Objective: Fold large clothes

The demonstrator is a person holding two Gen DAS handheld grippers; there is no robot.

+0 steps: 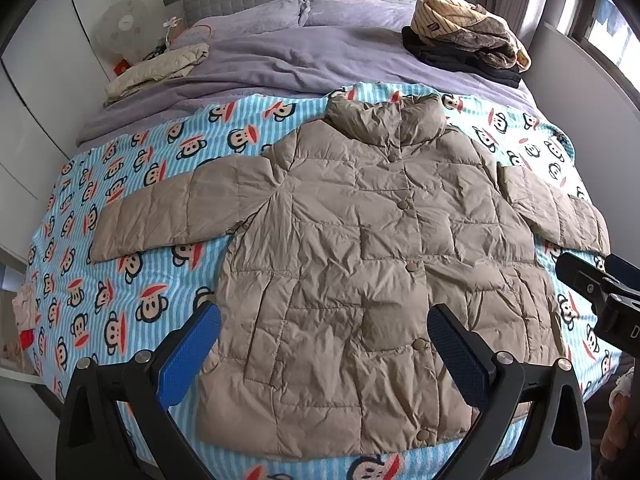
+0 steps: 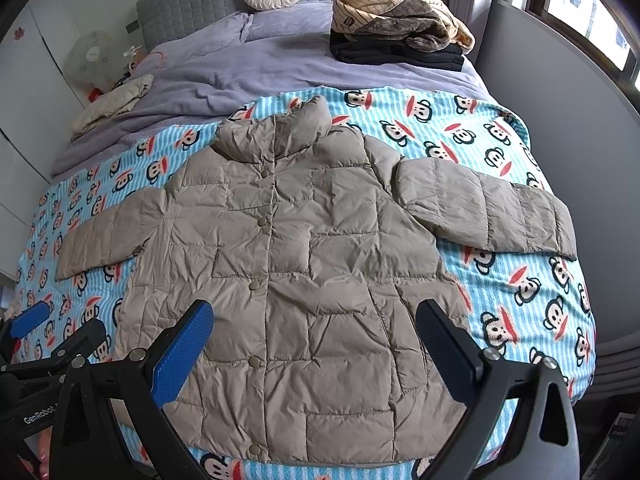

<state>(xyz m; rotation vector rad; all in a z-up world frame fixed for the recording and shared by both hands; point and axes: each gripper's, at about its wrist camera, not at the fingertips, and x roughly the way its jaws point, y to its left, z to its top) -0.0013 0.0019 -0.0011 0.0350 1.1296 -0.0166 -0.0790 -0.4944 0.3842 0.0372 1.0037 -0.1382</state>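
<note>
Spread over the foot of the bed [image 1: 248, 68] is a blue cartoon-monkey blanket [image 1: 120, 288], and on it the tan quilted jacket [image 1: 360, 240] is lying flat, front up and buttoned, collar toward the headboard. At the left, its left sleeve [image 1: 160, 212] is being left stretched out over the blanket. The left claw [image 1: 324, 344] is being held released above the hem, jaws wide apart, gripping nothing. Further right, the right claw [image 2: 316, 340] is likewise being held released over the lower front, empty. The right sleeve [image 2: 488, 212] is lying outward, bent near the shoulder. No fold appears made yet, so the step is judged to be the opening one; a sleeve or side edge is probably needing to be pinched and carried inward across the body.
</note>
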